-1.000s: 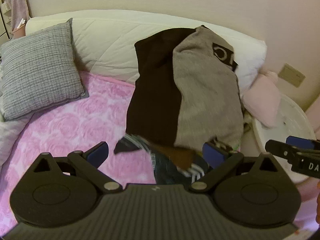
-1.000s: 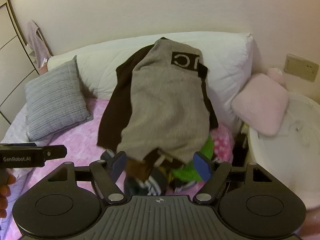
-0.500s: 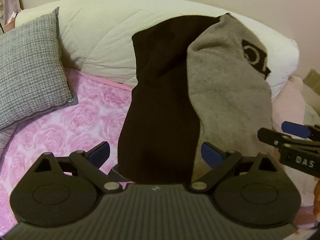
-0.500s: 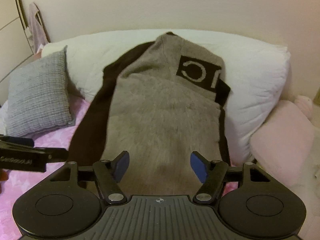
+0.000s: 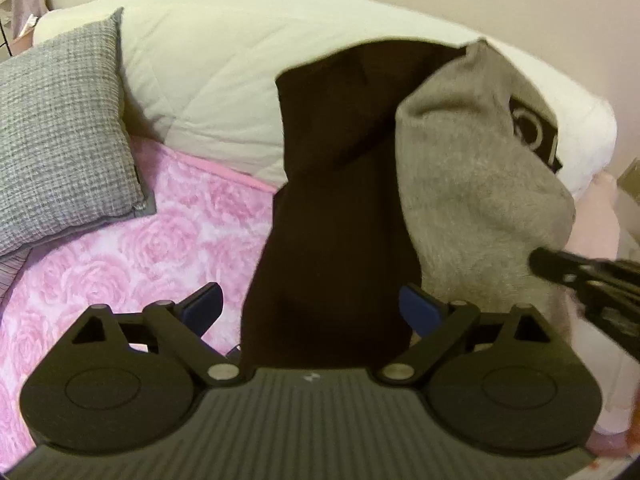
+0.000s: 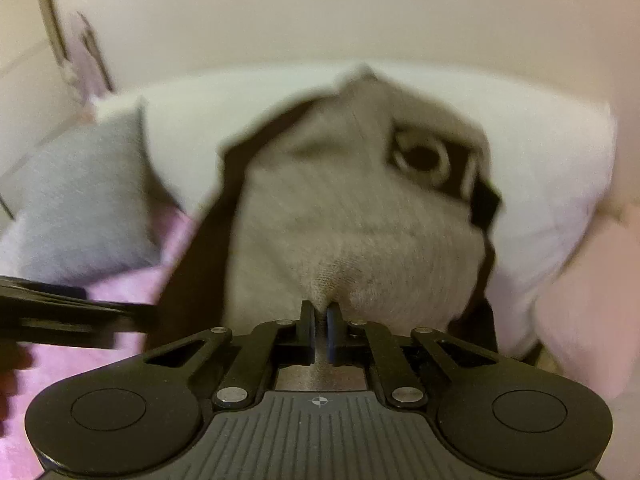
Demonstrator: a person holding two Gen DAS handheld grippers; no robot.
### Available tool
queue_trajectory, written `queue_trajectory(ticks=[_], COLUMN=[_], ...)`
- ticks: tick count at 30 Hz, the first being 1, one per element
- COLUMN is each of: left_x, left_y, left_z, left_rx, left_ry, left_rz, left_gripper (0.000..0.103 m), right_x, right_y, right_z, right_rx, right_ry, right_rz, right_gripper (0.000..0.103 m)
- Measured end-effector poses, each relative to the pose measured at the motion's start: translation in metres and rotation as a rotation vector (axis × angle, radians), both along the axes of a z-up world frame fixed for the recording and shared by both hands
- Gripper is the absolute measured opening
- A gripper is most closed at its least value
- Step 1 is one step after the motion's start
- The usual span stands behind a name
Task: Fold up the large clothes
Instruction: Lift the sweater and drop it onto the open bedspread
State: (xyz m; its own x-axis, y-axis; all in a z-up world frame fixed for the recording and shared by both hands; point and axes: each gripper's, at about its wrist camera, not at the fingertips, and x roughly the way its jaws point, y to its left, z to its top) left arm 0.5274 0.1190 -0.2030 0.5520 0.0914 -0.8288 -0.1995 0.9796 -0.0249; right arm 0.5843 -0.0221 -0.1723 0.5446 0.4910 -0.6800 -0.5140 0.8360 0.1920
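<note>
Right wrist view: soft, limp grey-and-brown garment (image 6: 360,240) pinched at near hem by right gripper (image 6: 319,322), left gripper (image 5: 310,306) jaws closing, nothing clamped.

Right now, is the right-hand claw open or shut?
Shut: the right gripper has its pads pinched on a pucker of the grey garment.

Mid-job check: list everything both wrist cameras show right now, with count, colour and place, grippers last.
garment: one, grey and dark brown, draped over the white pillow down onto the bed
white pillow: one, against the wall
grey cushion: one, left on the bed
bedspread: one, pink floral
pink cushion: one, right of the pillow
left gripper: black, blue pads, jaws apart and closing around the brown part
right gripper: black, shut on grey fabric
</note>
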Motion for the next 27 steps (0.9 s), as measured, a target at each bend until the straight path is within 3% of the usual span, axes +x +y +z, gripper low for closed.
queue_trajectory(ticks=[6, 12, 22, 27], left_x=[-0.038, -0.134, -0.403, -0.545], left_y=[0.014, 0.053, 0.093, 0.082], left_z=[0.041, 0.097, 0.195, 0.225], left_rx=[-0.013, 0.015, 0.154, 0.237], left_ry=[-0.092, -0.221, -0.403, -0.41], left_rz=[0.092, 0.261, 0.594, 0.746], left_gripper=[0.091, 0.091, 0.091, 0.091], right_x=[-0.068, -0.137, -0.297, -0.378], right_y=[0.014, 0.037, 0.076, 0.092], right_z=[0.082, 0.152, 0.241, 0.271], right_rx=[0.142, 0.289, 0.562, 0.711], right_ry=[-0.222, -0.346, -0.348, -0.222], right_rz=[0.191, 0.393, 0.641, 0.728], right_gripper=[0.0, 0.0, 0.0, 0.0])
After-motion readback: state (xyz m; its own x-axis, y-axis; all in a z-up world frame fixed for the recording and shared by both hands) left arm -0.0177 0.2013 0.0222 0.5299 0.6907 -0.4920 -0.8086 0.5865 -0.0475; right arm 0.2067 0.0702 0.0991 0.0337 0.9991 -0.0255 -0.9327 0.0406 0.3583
